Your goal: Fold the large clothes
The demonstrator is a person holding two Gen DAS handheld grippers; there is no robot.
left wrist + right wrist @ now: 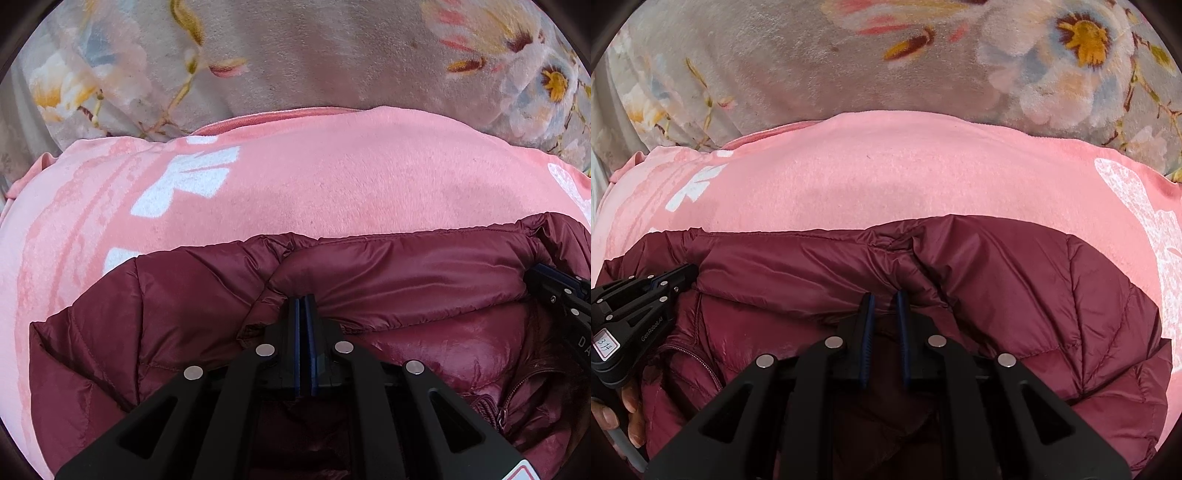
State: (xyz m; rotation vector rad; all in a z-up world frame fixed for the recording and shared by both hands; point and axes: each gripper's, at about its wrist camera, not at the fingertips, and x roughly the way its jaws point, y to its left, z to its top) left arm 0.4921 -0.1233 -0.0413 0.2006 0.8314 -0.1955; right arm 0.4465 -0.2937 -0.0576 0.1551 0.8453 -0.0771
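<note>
A grey plush bedcover [295, 55] with a print of pale flowers, yellow-centred and pink-tipped, carries everything. It fills the far part of both views and shows soft folds at the left edge.

Directly on it lies a pink blanket [332, 173], spread fairly flat, with white printed shapes near its left side and another white patch at its right edge. Its far hem curves across the bedcover, and a darker pink rim shows along that hem.

On the blanket rests a maroon jacket [406, 266], quilted and shiny, its far edge lying straight across the pink; it does not touch the bedcover anywhere visible.
</note>
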